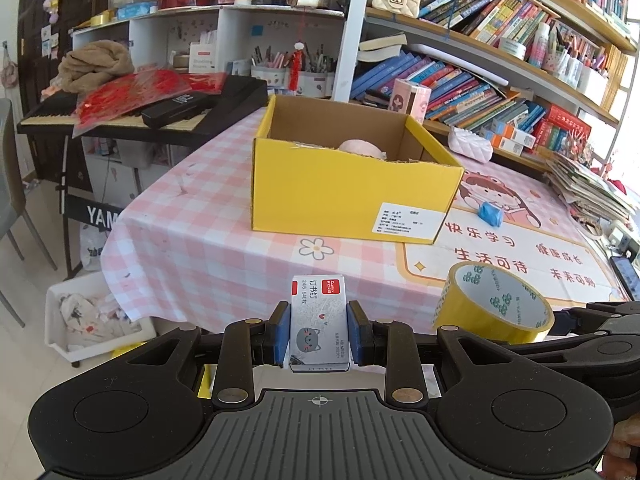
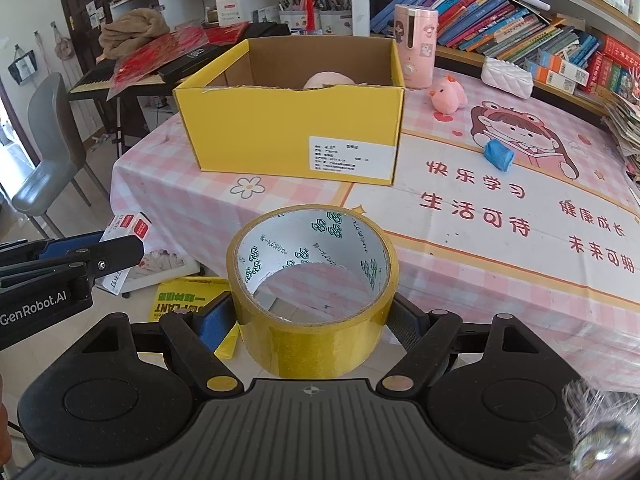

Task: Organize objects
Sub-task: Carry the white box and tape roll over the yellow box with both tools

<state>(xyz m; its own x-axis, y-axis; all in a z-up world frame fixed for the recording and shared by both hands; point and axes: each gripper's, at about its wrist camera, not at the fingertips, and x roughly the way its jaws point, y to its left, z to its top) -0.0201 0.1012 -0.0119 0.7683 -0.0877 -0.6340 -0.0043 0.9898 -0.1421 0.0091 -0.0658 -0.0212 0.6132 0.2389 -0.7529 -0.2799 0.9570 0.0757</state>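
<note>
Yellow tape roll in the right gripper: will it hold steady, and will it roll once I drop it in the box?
The yellow tape roll is a hollow ring on a cardboard core, so probably light and fairly stiff. Its glossy outer wrap may slip in the right gripper. Landing on edge in the yellow cardboard box, it could roll; laid flat, likely not.

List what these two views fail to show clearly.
- Yellow box contents: both views, its front wall hides all but a pink rounded top.
- Box label: right wrist view, print too small.
- Staple box in the left gripper: right wrist view, mostly hidden behind the left gripper's fingers.
- Tape roll in the right gripper: its bottom hidden by the gripper body.
</note>
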